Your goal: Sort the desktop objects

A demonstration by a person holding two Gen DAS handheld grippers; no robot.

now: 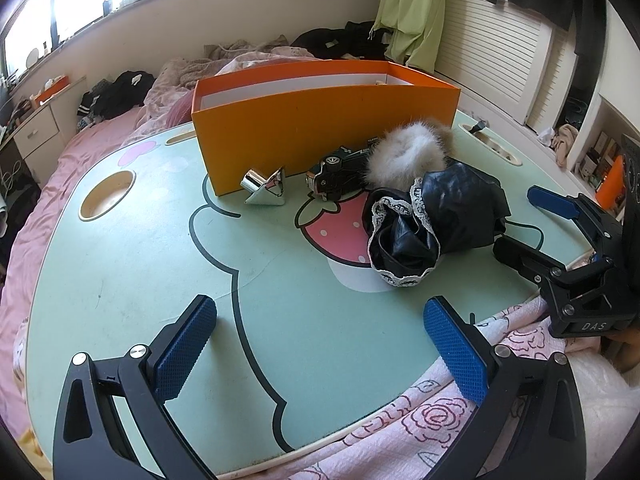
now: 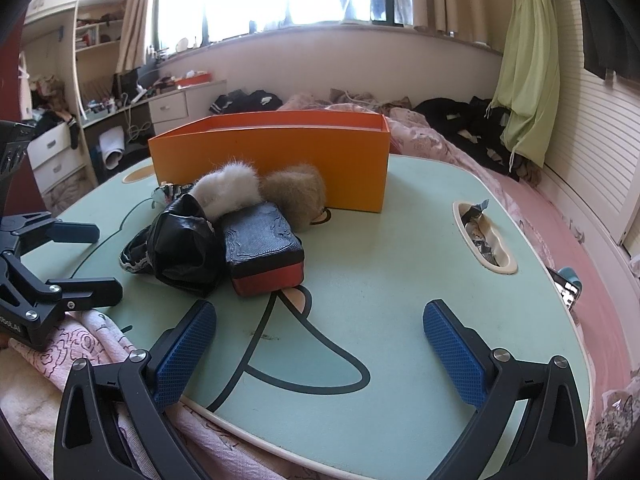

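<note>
An open orange box [image 1: 320, 128] stands at the back of the green lap table [image 1: 280, 320]; it also shows in the right wrist view [image 2: 280, 160]. In front of it lie a shiny silver object [image 1: 266, 188], a dark toy car [image 1: 340, 172], white and tan fur pieces [image 2: 256, 190], a crumpled black lace-trimmed cloth [image 1: 432, 220] and a black-and-red block [image 2: 264, 250]. My left gripper [image 1: 320, 348] is open and empty above the table's near edge. My right gripper [image 2: 320, 354] is open and empty, a little in front of the block.
The table rests on a pink bed. A round cup hole [image 1: 106, 196] is at the table's left and a slot with wrappers [image 2: 482, 240] at its right. Clothes lie on the bed behind. A phone [image 2: 568, 292] sits off the right edge.
</note>
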